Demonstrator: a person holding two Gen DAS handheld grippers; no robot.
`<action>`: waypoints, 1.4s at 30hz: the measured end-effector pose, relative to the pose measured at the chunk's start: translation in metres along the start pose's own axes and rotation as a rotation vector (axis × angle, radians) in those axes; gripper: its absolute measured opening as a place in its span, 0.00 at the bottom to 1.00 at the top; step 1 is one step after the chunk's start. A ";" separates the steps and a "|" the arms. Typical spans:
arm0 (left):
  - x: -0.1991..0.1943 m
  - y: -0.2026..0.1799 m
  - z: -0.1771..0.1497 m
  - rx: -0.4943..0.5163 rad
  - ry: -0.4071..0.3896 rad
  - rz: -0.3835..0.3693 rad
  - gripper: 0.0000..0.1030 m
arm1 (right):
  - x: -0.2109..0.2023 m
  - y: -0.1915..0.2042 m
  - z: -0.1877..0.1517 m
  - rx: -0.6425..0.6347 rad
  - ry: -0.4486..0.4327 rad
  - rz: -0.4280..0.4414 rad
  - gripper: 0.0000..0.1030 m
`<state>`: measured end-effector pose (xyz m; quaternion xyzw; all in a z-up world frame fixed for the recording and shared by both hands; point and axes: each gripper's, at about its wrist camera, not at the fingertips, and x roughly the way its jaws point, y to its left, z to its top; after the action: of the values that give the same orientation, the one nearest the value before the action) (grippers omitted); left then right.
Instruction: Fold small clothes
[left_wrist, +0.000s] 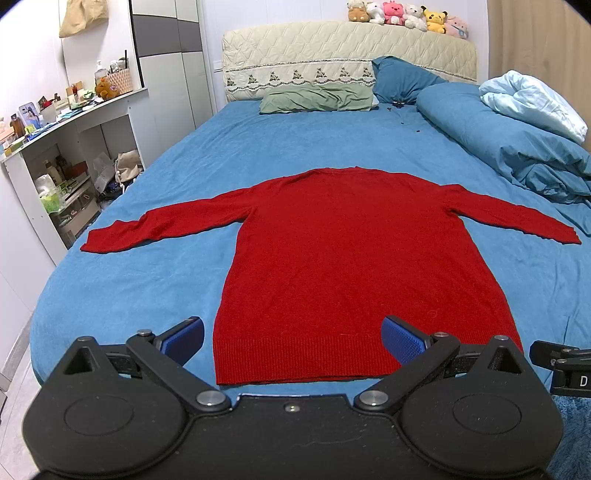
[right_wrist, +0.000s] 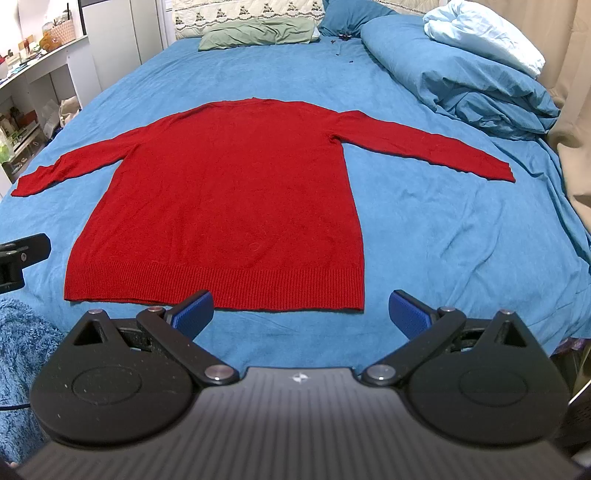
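Note:
A red knit sweater (left_wrist: 343, 251) lies flat on the blue bed sheet (left_wrist: 155, 280), hem toward me, both sleeves spread out to the sides. It also shows in the right wrist view (right_wrist: 236, 192). My left gripper (left_wrist: 293, 339) is open and empty, hovering over the left part of the hem. My right gripper (right_wrist: 301, 312) is open and empty, just short of the hem's right corner. The right gripper's edge shows in the left wrist view (left_wrist: 561, 363); the left gripper's edge shows in the right wrist view (right_wrist: 22, 254).
A rolled blue duvet (left_wrist: 517, 144) with a pale blue blanket lies along the bed's right side. A green pillow (left_wrist: 317, 98) and blue pillow sit at the headboard. White shelves (left_wrist: 62, 162) with clutter stand left of the bed. A beige curtain (right_wrist: 572, 110) hangs at right.

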<state>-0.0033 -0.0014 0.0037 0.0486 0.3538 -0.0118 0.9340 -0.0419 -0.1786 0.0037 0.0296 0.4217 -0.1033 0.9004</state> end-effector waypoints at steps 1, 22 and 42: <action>0.000 0.000 0.000 0.000 0.000 0.000 1.00 | 0.000 0.000 0.000 0.000 0.001 0.001 1.00; 0.015 -0.032 0.075 0.032 -0.084 -0.030 1.00 | 0.002 -0.030 0.042 0.049 -0.041 0.007 1.00; 0.278 -0.194 0.239 0.167 0.018 -0.243 1.00 | 0.179 -0.270 0.166 0.487 -0.078 -0.147 1.00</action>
<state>0.3519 -0.2150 -0.0184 0.0831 0.3633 -0.1538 0.9151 0.1379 -0.4942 -0.0170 0.2107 0.3505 -0.2678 0.8724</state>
